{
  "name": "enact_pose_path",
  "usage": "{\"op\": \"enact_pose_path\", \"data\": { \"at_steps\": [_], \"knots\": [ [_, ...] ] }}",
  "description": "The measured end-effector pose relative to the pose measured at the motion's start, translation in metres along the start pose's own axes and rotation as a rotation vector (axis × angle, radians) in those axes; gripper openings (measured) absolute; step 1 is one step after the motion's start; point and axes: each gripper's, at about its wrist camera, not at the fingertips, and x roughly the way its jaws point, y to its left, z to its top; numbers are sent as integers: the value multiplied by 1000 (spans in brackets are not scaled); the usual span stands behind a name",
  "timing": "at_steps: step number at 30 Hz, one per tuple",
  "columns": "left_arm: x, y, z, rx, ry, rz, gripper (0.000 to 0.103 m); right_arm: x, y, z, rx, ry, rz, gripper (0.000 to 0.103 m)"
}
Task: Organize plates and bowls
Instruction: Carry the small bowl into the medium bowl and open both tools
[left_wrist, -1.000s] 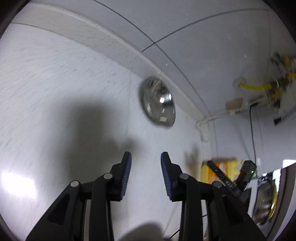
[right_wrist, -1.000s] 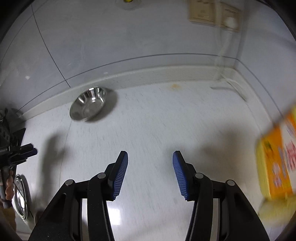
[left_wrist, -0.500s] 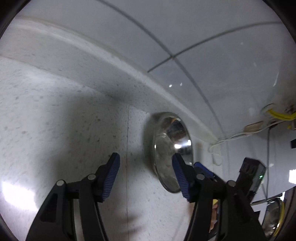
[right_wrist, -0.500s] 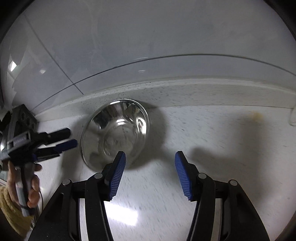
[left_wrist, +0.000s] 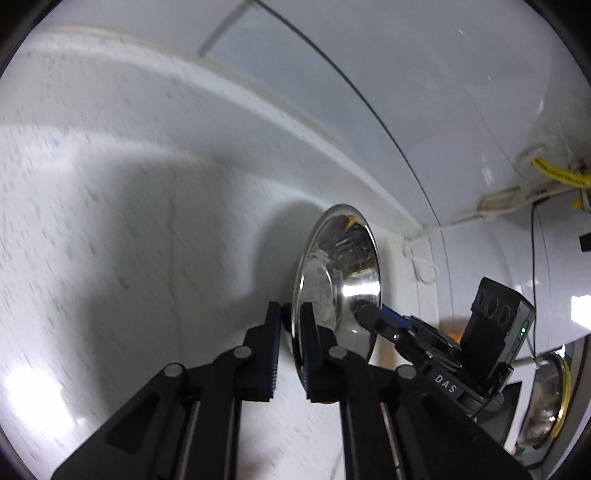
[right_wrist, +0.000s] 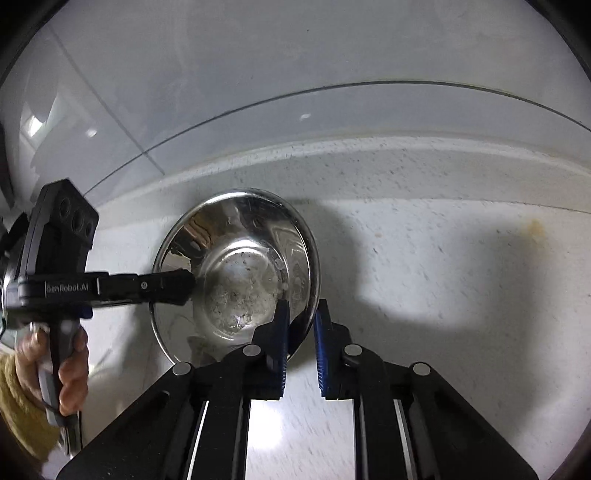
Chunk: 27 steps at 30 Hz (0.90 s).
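A shiny steel bowl (right_wrist: 236, 273) sits on the white speckled counter (right_wrist: 443, 280) near the back wall. My right gripper (right_wrist: 300, 343) has closed around the bowl's near right rim, one finger inside and one outside. My left gripper (left_wrist: 290, 354) straddles the bowl's (left_wrist: 340, 280) opposite rim in the same way, its fingers close together on the edge. In the right wrist view the left gripper (right_wrist: 173, 286) reaches in from the left over the bowl's rim. In the left wrist view the right gripper (left_wrist: 373, 317) shows at the bowl's far side.
The tiled wall (right_wrist: 295, 92) and raised counter lip stand just behind the bowl. More steel dishes (left_wrist: 546, 398) stand at the far right of the left wrist view. White cables and a yellow hose (left_wrist: 554, 173) run along the wall there.
Both grippers moved forward to the bowl and narrowed from wide open onto its rim, left on one side, right on the other.
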Motion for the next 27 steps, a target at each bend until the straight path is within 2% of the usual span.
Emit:
{"op": "enact_pose_path", "data": {
  "at_steps": [9,17,22,27],
  "knots": [
    [4,-48,-58,69,131,-16,8,-61,4,-48,-51,35,-47,12],
    [-8,-86,-120,107,186,-20,8,-120,18,-98,-34,22,-95,12],
    [-44,-101,-164,109,189,-40,8,-156,39,-125,-36,-7,-102,12],
    [-102,-101,-211,102,161,-74,8,-198,68,-157,-28,-54,-89,12]
  ]
}}
